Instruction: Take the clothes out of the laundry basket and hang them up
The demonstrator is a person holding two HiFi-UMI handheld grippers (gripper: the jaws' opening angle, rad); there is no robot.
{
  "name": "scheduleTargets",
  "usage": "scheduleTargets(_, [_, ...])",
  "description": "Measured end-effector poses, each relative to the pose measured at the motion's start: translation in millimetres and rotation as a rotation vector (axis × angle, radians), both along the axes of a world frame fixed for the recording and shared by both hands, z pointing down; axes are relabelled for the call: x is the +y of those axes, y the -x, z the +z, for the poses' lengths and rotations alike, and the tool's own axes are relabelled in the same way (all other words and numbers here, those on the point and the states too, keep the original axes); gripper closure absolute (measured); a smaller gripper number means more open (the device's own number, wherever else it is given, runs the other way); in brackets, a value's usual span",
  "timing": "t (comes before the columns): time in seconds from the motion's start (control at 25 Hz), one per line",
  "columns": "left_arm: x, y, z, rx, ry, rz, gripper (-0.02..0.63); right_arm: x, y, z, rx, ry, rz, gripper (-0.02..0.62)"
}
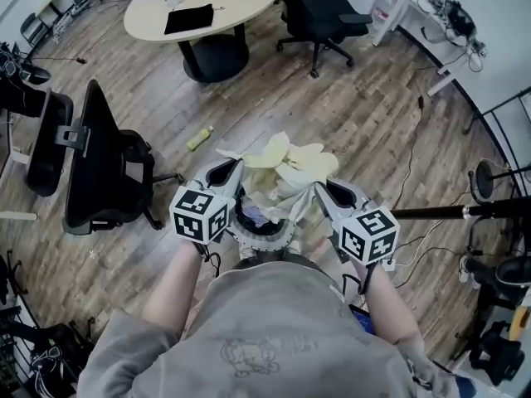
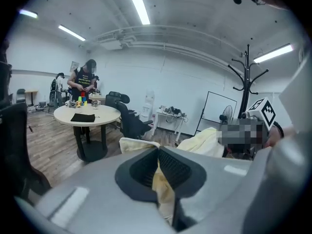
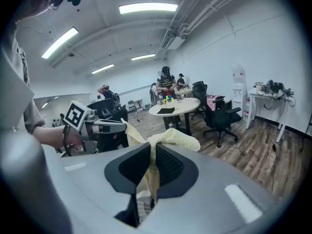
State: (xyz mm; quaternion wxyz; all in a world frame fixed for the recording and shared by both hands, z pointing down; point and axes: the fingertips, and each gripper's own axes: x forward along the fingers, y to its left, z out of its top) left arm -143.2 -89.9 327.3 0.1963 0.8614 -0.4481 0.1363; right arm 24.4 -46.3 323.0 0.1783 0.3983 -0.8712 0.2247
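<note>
A pale yellow garment (image 1: 286,166) is held up between both grippers, close in front of the person's chest. My left gripper (image 1: 235,170) is shut on one edge of it, and the cloth (image 2: 163,186) shows pinched between the jaws. My right gripper (image 1: 319,191) is shut on the other edge, with the fabric (image 3: 148,172) running through its jaws and a fold (image 3: 171,137) bulging past them. Below the garment sits the round laundry basket (image 1: 264,237) with more clothes inside, partly hidden by the cloth and the grippers.
A black office chair (image 1: 99,160) stands to the left, another (image 1: 319,15) at the back by a round table (image 1: 199,2). A small yellow object (image 1: 199,138) lies on the wooden floor. A dark rail (image 1: 460,211) and stands are at the right. A coat rack (image 2: 247,79) and people are in the room.
</note>
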Motion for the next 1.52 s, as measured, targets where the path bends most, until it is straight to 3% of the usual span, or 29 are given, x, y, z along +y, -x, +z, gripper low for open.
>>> scheduleTargets(0.24, [6.1,-13.4,-38.0,0.022,-0.060,0.054,0.594,6.9,-2.2,-45.1,0.002,-0.072,-0.001,0.535])
scheduleTargets(0.52, [11.8,-31.5,-70.0,0.049,-0.119,0.095,0.594,15.3,-15.0,-59.5,-0.009,-0.095,0.027,0.535])
scheduleTargets(0.88, [-4.4,-51.5,-84.3,0.059,-0.141,0.156,0.594,20.1,-45.1,-58.5,-0.003,-0.079,0.144,0.535])
scheduleTargets(1.32, [-13.8,-181.5,-140.6,0.124,-0.233,0.426,0.592,41.7,-164.0,-137.5,0.049,-0.248,0.414,0.535])
scheduleTargets(1.52, [-9.7,-254.1,-173.1,0.195,-0.280,0.555,0.592,66.7,-235.7,-173.4,0.118,-0.330,0.553,0.535])
